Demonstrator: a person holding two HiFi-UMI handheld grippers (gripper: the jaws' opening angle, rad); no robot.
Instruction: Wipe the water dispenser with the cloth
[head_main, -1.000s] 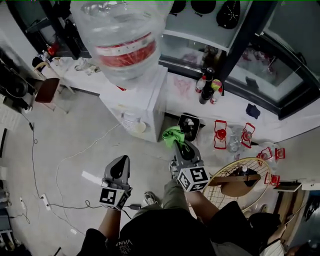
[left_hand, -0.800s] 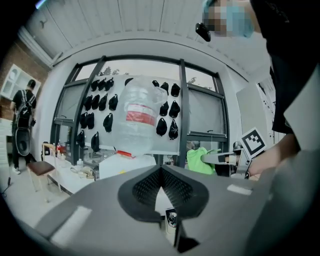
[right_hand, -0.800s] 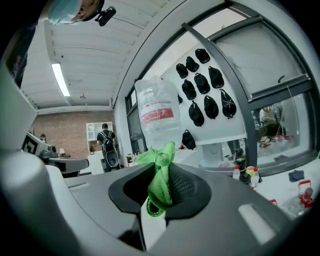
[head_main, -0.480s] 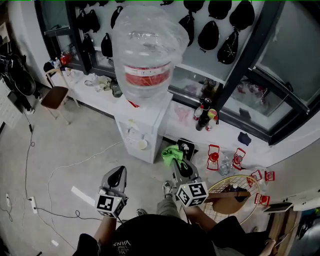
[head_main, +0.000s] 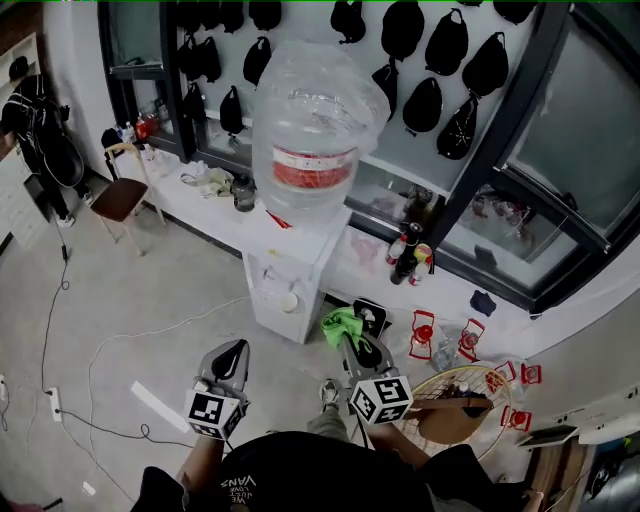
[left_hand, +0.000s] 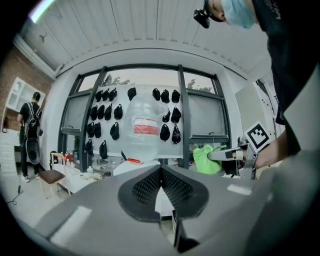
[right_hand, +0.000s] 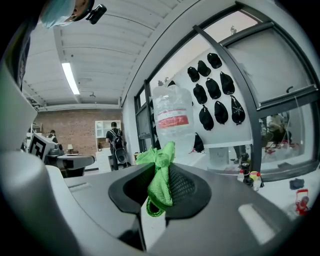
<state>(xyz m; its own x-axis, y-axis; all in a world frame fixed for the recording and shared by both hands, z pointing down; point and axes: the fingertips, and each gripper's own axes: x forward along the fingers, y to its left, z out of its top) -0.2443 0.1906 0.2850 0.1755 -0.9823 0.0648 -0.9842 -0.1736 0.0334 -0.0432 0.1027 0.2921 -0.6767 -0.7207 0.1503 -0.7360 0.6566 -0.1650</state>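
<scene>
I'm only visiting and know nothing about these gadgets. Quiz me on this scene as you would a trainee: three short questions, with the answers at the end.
1. True or false: the left gripper has its jaws together, with nothing between them.
2. What sits on top of the white water dispenser? A) a kettle B) a large clear plastic bottle with a red label C) nothing
3. Fill in: the crumpled green cloth is pinched in the jaws of the ____ gripper.

Key: 1 true. 2 B. 3 right: the right gripper is shut on it.
</scene>
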